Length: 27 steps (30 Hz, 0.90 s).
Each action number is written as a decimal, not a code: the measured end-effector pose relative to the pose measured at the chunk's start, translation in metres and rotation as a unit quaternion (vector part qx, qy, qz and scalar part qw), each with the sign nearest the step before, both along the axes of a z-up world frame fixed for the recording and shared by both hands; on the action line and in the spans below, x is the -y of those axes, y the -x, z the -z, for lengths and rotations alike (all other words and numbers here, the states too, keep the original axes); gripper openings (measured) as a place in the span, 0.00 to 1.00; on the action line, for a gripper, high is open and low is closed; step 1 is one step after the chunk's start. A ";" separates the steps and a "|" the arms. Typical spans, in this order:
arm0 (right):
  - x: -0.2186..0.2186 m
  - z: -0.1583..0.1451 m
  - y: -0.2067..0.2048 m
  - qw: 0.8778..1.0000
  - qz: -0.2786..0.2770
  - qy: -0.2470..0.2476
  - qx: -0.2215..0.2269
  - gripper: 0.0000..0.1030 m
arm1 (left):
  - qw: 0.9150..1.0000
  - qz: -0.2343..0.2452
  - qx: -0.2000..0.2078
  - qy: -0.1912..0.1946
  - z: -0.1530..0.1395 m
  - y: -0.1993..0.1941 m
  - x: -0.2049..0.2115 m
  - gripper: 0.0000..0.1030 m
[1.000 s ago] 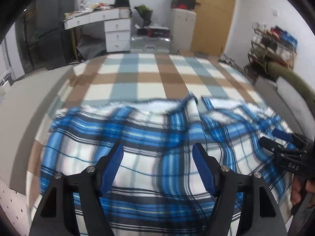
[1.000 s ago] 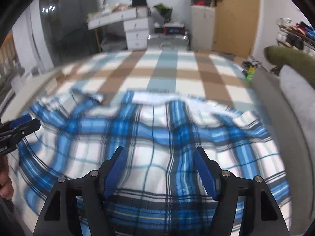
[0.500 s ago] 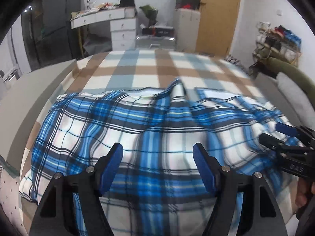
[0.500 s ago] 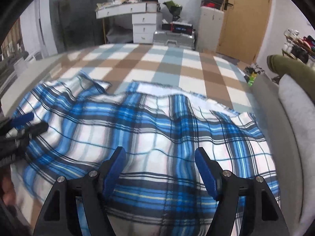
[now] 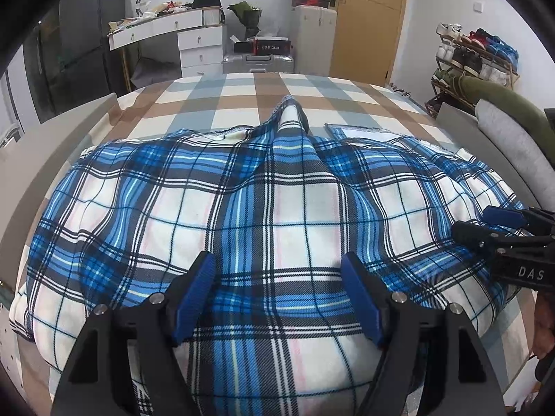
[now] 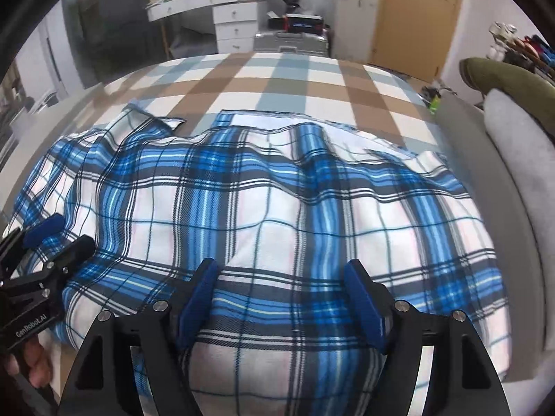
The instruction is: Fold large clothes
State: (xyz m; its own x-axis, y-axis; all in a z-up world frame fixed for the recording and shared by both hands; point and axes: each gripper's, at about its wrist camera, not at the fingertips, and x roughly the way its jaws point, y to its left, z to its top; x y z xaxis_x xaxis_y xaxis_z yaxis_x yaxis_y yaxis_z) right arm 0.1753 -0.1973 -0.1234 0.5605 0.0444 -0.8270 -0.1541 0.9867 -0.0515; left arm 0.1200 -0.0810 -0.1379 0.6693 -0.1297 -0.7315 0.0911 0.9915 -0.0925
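Left wrist view: the left gripper (image 5: 277, 294) hangs over the blue plaid garment (image 5: 263, 215), its blue pads spread wide with cloth passing beneath them but not pinched – released. The garment lies rumpled across the near half of the bed (image 5: 242, 104), on the brown, grey-blue and white checked cover, with one narrow piece of it poking up toward the far end. At the right edge the right gripper (image 5: 485, 228) reaches in low over the cloth, a hand (image 5: 544, 329) below it. Beyond the bed stand a white desk with drawers (image 5: 197, 41), a silver suitcase (image 5: 258, 64), a wooden door (image 5: 367, 24) and a shoe rack (image 5: 475, 55); a grey cushion (image 5: 503, 138) lines the bed's right side.

Right wrist view: the right gripper (image 6: 281, 301) sits over the same garment (image 6: 277, 208), its jaws wide and opening – fabric bulges up between them, yet the pads do not press on it. The left gripper (image 6: 52, 239) enters from the left edge, held by fingers (image 6: 34, 364) at the bottom corner. An olive cushion (image 6: 510, 83) rests on the grey one (image 6: 520, 180) at right.
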 end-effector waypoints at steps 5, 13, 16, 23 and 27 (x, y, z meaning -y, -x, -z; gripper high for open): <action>-0.020 -0.014 0.008 0.999 -0.037 -0.001 0.034 0.73 | 1.000 0.004 -0.001 0.007 0.001 0.001 0.000 0.72; -0.003 0.009 0.004 0.998 -0.058 -0.019 0.010 0.74 | 1.000 0.008 -0.006 0.007 0.003 0.001 0.002 0.75; 0.010 0.005 0.006 0.999 -0.042 0.021 0.024 0.78 | 1.000 0.010 -0.007 0.006 0.003 0.000 0.002 0.76; 0.013 -0.013 0.013 0.997 -0.031 0.016 0.063 0.80 | 1.000 0.011 -0.009 0.004 0.003 0.001 0.003 0.77; -0.015 -0.008 0.016 0.993 -0.098 0.015 0.057 0.79 | 1.000 0.011 -0.009 0.005 0.003 0.001 0.004 0.77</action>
State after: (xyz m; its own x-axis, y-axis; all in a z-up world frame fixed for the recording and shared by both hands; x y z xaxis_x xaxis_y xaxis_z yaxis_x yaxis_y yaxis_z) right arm 0.1598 -0.1820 -0.1153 0.6341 0.1385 -0.7608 -0.3348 0.9360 -0.1087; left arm 0.1194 -0.0845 -0.1413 0.6529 -0.1522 -0.7420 0.1118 0.9882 -0.1043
